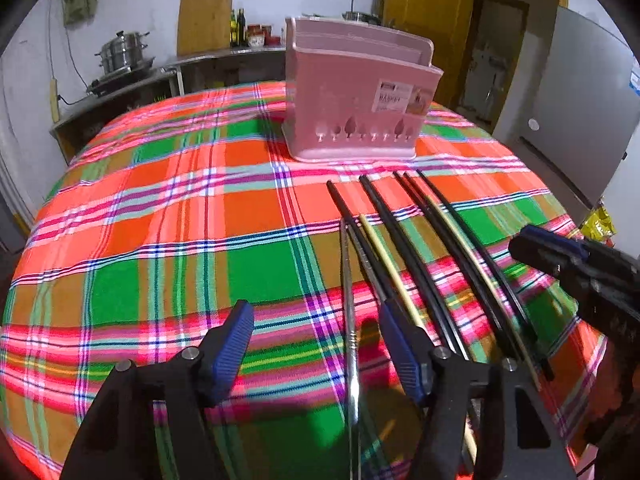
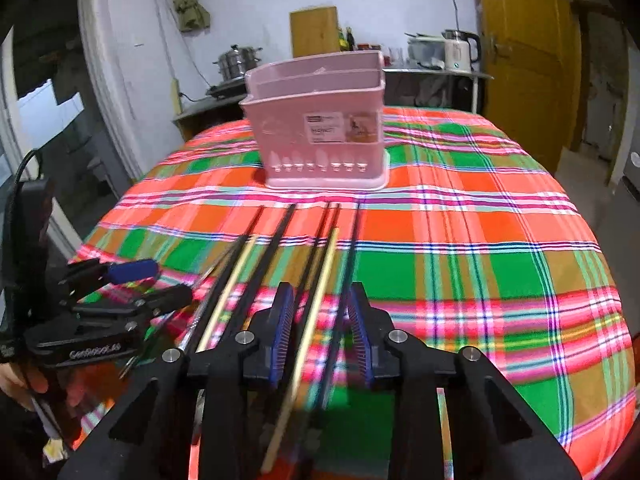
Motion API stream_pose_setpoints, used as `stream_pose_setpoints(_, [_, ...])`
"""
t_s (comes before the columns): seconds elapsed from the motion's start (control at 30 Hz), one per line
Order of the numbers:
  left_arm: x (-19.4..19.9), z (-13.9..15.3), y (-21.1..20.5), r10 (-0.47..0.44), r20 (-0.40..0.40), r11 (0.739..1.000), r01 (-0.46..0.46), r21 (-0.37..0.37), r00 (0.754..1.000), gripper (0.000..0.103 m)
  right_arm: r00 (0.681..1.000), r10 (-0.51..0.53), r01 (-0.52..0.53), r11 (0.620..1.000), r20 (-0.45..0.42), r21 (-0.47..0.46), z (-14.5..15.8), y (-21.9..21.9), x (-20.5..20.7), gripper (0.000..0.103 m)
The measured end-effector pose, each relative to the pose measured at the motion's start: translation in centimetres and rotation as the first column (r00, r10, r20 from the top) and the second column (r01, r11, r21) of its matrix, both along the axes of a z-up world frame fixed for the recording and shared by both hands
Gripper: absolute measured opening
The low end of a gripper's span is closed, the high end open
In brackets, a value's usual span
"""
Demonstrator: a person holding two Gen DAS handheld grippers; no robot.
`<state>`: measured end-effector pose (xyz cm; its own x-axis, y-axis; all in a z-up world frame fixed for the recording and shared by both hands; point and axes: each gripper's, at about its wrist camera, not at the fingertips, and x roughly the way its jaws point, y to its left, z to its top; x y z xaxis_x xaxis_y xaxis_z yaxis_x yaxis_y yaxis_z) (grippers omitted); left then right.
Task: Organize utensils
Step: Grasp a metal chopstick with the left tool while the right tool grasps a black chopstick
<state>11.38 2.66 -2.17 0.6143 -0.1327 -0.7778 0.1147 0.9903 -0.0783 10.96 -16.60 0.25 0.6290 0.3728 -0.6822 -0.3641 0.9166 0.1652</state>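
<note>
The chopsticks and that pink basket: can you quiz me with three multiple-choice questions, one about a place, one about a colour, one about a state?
1. Where are the chopsticks?
A. in the basket
B. on the cloth before the basket
C. on the counter

2. What colour are the gripper pads?
A. blue
B. white
C. yellow

3. How does the basket stand?
A. tipped over
B. upside down
C. upright

B: they lie on the plaid cloth, nearer than the basket.
A: blue ribbed pads show in both views.
C: its open top faces up.
</note>
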Motion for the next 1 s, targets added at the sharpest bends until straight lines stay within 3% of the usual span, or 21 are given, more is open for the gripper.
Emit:
stream_pose_setpoints(0.23, [1.6, -0.3, -0.5, 0.004, -0.014, 0.999, -0.004, 0.042, 1.000, 0.048, 0.997, -0.010, 0.008, 1.000, -0.075, -0.030, -0.9, 0.0, 3.3, 0.019])
stream_pose_setpoints(0.47, [2.4, -0.4, -0.7, 0.019, -0.013, 0.997, -0.018, 0.076, 1.000, 0.044, 0.993, -0.003, -0.001, 0.999, -0.115, -0.038, -1.7, 0.5, 5.3, 0.019])
stream_pose_setpoints(0.63, [3.1, -0.2, -0.5, 0.041, -0.023, 0.995, -0.039, 0.088, 0.999, 0.029, 0.991, -0.004, -0.004, 0.998, -0.134, -0.062, -2.2, 0.8, 6.1, 0.018])
stream_pose_setpoints(0.83, [4.9, -0.1, -0.6, 0.027, -0.066, 0.996, -0.021, 0.092, 0.997, 0.028, 0.988, -0.005, -0.008, 0.996, -0.152, -0.084, -2.3, 1.1, 7.4, 0.016])
stream_pose_setpoints(0.97, [5.5, -0.2, -0.8, 0.002, -0.071, 0.996, 0.004, 0.095, 0.997, 0.026, 0.988, -0.008, -0.008, 0.995, -0.156, -0.101, -2.4, 1.5, 7.7, 0.008])
stream_pose_setpoints(1.0, [5.5, -0.2, -0.8, -0.004, -0.070, 0.996, 0.011, 0.092, 0.998, 0.019, 0.987, -0.004, -0.011, 0.995, -0.159, -0.094, -2.3, 1.5, 7.7, 0.007])
